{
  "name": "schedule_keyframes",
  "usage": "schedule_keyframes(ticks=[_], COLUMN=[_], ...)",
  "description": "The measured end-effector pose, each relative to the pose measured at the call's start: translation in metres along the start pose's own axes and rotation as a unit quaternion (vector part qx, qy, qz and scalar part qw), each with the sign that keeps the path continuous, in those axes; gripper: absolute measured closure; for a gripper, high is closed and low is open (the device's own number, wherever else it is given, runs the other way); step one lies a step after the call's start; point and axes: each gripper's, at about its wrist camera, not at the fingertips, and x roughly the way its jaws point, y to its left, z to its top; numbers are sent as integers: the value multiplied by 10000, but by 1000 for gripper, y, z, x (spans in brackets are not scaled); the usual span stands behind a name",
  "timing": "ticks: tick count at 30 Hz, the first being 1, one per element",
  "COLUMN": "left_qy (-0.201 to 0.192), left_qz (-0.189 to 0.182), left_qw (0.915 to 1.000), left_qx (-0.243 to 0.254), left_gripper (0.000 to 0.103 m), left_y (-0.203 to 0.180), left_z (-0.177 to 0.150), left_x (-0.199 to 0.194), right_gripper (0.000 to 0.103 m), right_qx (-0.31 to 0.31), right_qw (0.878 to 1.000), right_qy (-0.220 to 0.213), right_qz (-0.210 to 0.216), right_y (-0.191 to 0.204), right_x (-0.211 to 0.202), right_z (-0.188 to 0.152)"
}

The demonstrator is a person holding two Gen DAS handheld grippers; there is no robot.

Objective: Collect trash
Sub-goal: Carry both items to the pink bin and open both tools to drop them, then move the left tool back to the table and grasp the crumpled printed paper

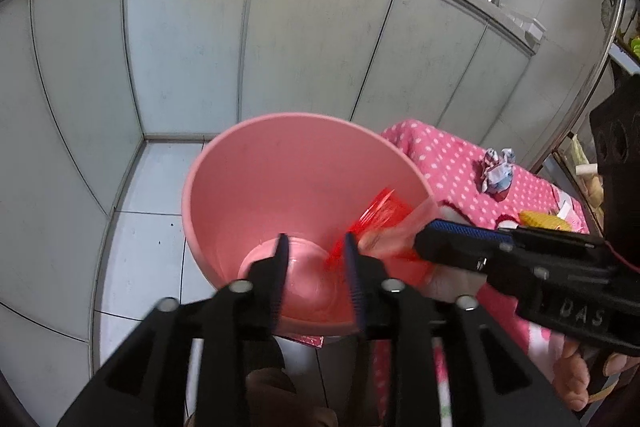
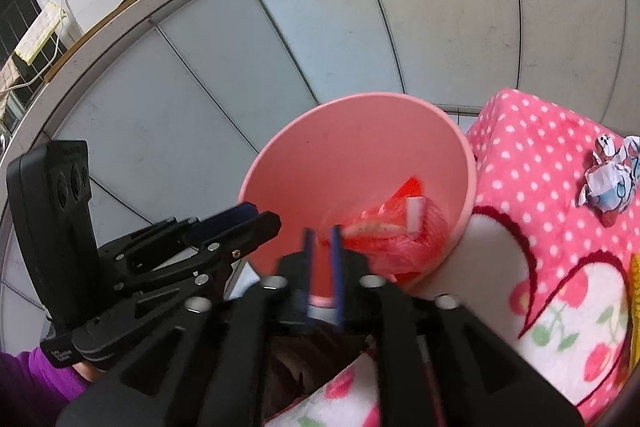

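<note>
Behind everything, pale cabinet doors (image 1: 192, 47). To the right, a pink dotted cloth (image 1: 440, 155) over a low surface. Hard against its edge, a pink bin (image 1: 248, 171) on the tiled floor.

Above the bin mouth, left gripper (image 1: 316, 259), jaws parted, nothing between. Beside it, right gripper (image 2: 322, 255), jaws nearly together over the near rim; too blurred to tell whether gripping anything.

Inside the bin, against the cloth-side wall, a red bag (image 2: 400, 239). Out on the cloth, well apart from the bin, crumpled paper (image 1: 498, 173). Nearer the edge, a yellow scrap (image 1: 540, 221).

Probably the drop itself. Best done by spreading the right jaws fully over the opening, then lifting straight up clear of the rim before swinging toward the paper.
</note>
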Motion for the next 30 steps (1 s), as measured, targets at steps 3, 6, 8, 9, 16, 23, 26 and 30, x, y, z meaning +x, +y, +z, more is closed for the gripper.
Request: schedule_keyframes(ticks=[3,6,8,9,16,23,26,30], left_qy=[-101,-161,-216,-238,-308,-299,-312,-323], left_qz=[15,-10,-33,-53,-247,-567,-660,-818], left_qw=[9999,9999,9998,9997,9991,9969,9954,9932], left_qx=[8,-31,-27,-26,123,465,625,765], left_gripper=[71,71,71,71,71,71,71,59], left_y=[-1,0,-3,-4,-26,-72,-94,-121], left_z=[2,3,3,3,4,3,3,6], left_x=[-10,-19,-26,-29,-42,-42,-38,-31], right_gripper=[75,75,75,75,75,75,75,75], right_qx=[-77,-61,-64,-69,-6,215,350,563], right_qw=[9999,9998,9995,9993,9966,9904,9853,9767], right_qy=[-64,-173,-261,-301,-615,-985,-1198,-1454], right_qz=[-60,-111,-194,-227,-549,-948,-1168,-1471], right_y=[1,3,2,1,-7,-34,-50,-77], right_x=[-7,-18,-27,-31,-77,-139,-168,-207], right_z=[-4,-6,-9,-11,-35,-60,-68,-81])
